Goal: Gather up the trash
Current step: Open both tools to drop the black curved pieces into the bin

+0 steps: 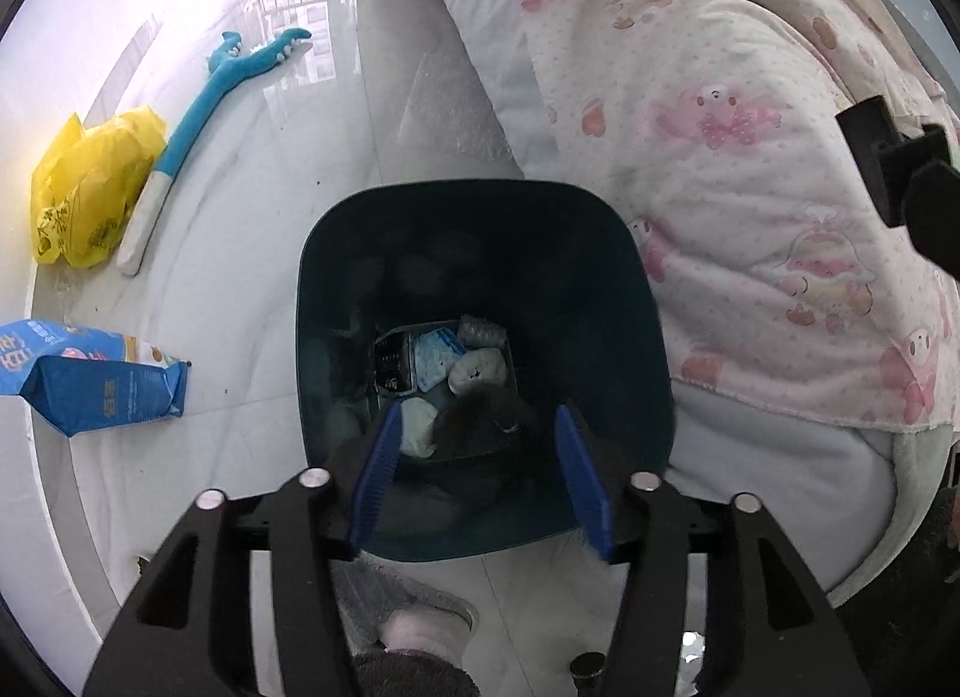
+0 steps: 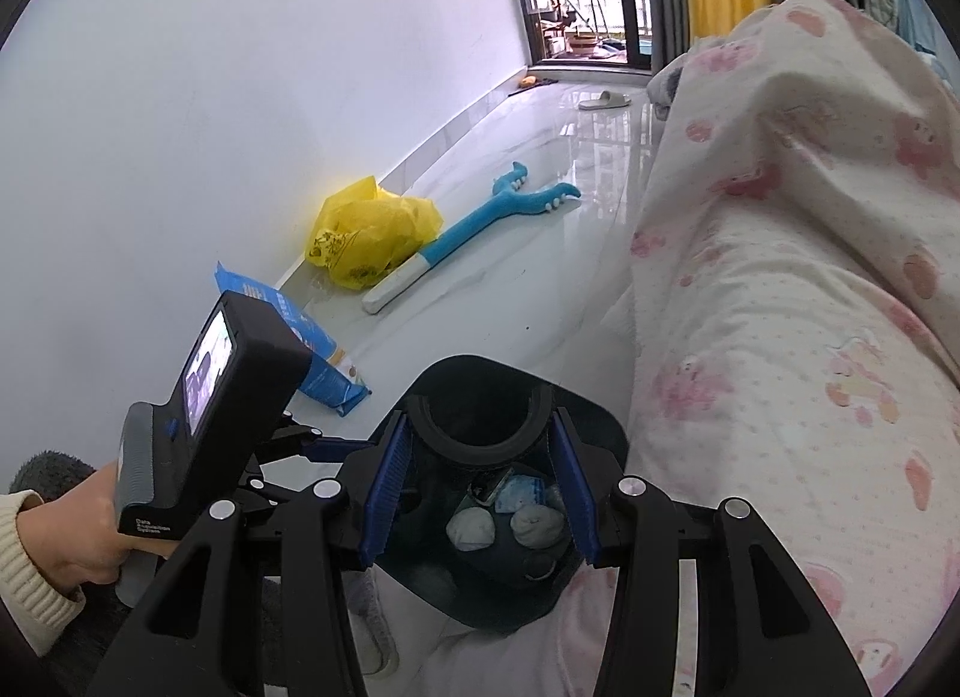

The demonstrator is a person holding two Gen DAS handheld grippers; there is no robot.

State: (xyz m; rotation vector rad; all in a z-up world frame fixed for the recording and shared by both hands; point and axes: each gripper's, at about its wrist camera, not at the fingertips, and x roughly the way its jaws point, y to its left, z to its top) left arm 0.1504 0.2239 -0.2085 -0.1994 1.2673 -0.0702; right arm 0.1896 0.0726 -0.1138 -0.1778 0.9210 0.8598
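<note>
Because the black roll (image 2: 480, 442) and the dark bin (image 2: 603, 421) behind it are nearly the same shade, the roll's lower edge is hard to separate from the bin's inside. The right gripper (image 2: 480, 419) has its jaws clamped on the roll's sides. The hollow mouth shows at the top, so the short axis runs up the picture, across the line between the pads. The left gripper (image 1: 477, 418) points steeply down into the bin (image 1: 480, 199), jaws apart with nothing pressed between them. A dark fuzzy lump (image 1: 480, 421) lies below, too dim to identify, beside crumpled tissue wads (image 1: 477, 370) and a blue-white packet (image 1: 435, 358). The bin's near rim is hidden by the gripper's arms. It stands on the floor against the bed quilt (image 1: 750, 187).
</note>
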